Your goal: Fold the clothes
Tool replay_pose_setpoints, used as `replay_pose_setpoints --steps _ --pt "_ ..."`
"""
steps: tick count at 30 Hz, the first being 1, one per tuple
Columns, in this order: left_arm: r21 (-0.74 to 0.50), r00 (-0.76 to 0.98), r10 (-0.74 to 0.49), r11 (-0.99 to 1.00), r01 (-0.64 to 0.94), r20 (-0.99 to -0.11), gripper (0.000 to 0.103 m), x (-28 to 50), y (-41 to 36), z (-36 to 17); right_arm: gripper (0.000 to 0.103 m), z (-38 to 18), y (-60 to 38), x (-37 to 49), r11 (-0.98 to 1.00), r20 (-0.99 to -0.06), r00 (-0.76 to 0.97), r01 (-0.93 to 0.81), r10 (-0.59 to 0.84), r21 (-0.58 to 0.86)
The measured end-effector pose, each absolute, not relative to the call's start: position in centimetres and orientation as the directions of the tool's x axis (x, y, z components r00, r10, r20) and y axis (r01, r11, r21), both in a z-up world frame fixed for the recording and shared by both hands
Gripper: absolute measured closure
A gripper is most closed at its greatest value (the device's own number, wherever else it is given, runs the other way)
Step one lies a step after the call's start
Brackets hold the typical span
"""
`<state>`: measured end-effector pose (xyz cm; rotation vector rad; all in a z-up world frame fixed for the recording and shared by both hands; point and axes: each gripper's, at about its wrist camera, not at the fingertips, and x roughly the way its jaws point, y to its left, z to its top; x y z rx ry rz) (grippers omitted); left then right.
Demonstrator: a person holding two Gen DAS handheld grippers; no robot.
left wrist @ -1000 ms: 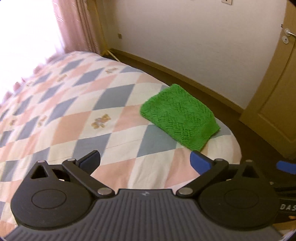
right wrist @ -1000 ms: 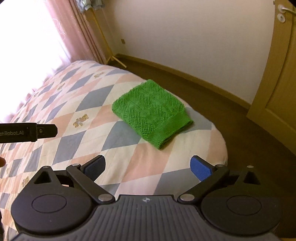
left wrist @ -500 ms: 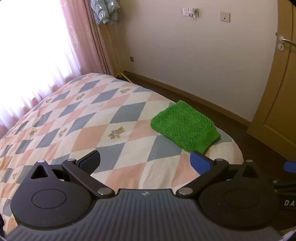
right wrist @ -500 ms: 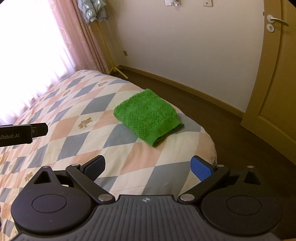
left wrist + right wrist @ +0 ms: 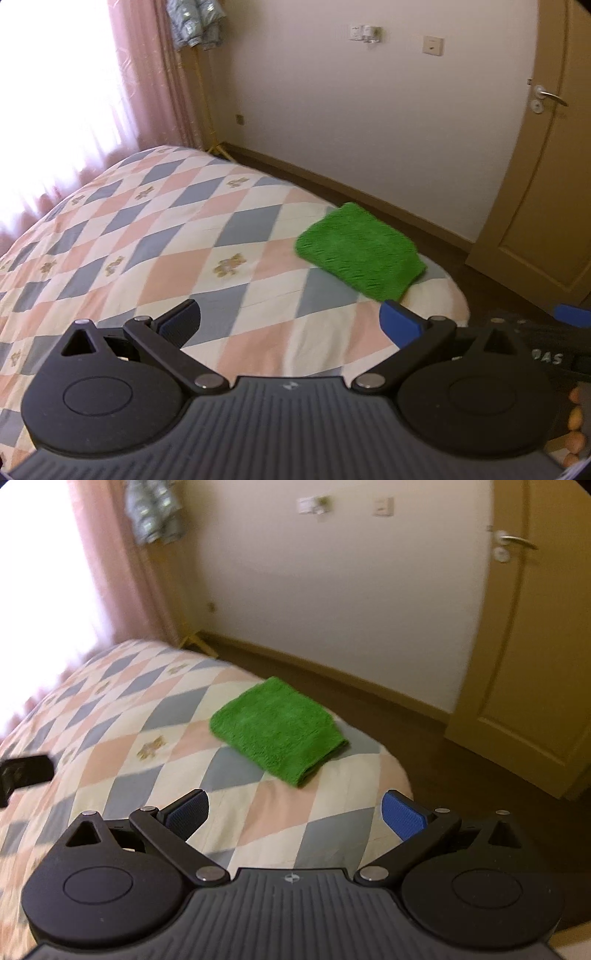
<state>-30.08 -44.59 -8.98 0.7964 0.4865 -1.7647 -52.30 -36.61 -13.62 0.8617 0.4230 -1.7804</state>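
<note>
Folded green cloth on bed, ahead of right tool, nearer than left tool; both spread wide, empty.

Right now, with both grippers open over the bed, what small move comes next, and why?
Probably just pull both back and stop. The green cloth already lies folded in a neat block near the corner of the bed, and the left gripper and right gripper are open, empty and well short of it.
</note>
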Motion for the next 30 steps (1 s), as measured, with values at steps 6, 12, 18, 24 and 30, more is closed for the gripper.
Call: replay_pose_setpoints --steps 6,12,18,24,30 --pt "0.059 -0.203 -0.617 -0.377 0.924 -0.76 0.001 -27.6 -46.9 -10.4 0.0 -14.0 -37.0 -49.3 -0.461 -0.735 -0.23 0.878 -0.638 0.126" --pt "0.113 -0.205 -0.592 -0.455 0.883 -0.779 0.001 -26.7 -47.7 -12.5 0.0 -15.0 -37.9 -47.2 -0.508 -0.764 -0.231 0.85 -0.602 0.143" --pt "0.125 -0.216 -0.554 -0.512 0.85 -0.804 0.001 -25.9 -49.3 -14.3 0.0 -16.1 -39.0 -45.5 -0.54 -0.799 -0.222 0.829 -0.559 0.147" --pt "0.088 -0.224 -0.485 -0.539 0.838 -0.845 0.001 -25.4 -51.5 -16.0 0.0 -17.2 -40.4 -44.4 -0.557 -0.827 -0.222 0.821 -0.517 0.128" --pt "0.073 -0.227 -0.46 -0.548 0.834 -0.858 0.001 -25.6 -53.1 -17.4 0.0 -17.8 -41.4 -43.9 -0.569 -0.848 -0.222 0.815 -0.481 0.109"
